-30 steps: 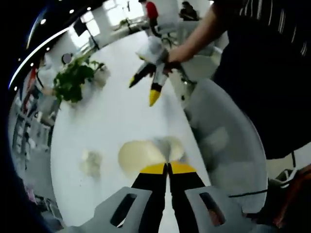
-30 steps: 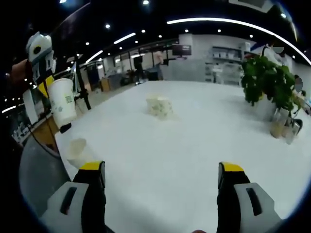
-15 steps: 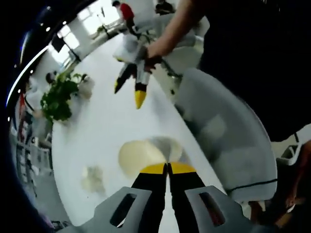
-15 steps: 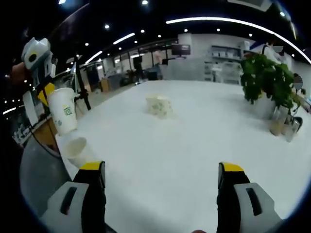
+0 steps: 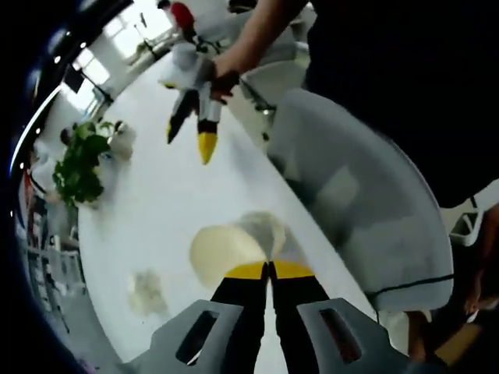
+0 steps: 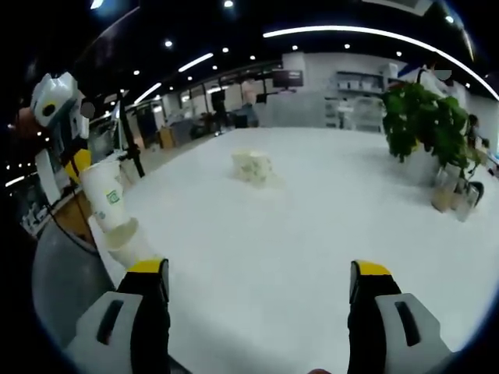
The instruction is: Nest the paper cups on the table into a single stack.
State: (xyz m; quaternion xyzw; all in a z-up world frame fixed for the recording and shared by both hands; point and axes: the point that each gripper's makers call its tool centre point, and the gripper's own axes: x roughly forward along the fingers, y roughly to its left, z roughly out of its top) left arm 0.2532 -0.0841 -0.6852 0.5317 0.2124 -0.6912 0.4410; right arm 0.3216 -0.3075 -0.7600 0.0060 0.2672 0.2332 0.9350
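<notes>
We find the left gripper (image 6: 82,175), clamped on a paper cup (image 6: 105,202), has lowered it until its base enters the standing cup (image 6: 134,243) at the table (image 6: 296,257) edge: nesting has begun. A further cup (image 6: 251,167) lies mid-table. The right gripper (image 6: 261,273) hangs wide open.

My white counter (image 6: 312,234) stretches wide under a dark ceiling (image 6: 195,23) dotted with small round lights and crossed by long bright strips. A leafy green plant (image 6: 421,125) stands in a pale pot near the counter's far edge. Beyond it I see an open office with white walls, shelving (image 6: 355,86) and a dark screen (image 6: 287,78) mounted high. Beside the counter sits a grey padded chair (image 5: 366,202), and bright windows (image 5: 144,19) glow at the far end.
</notes>
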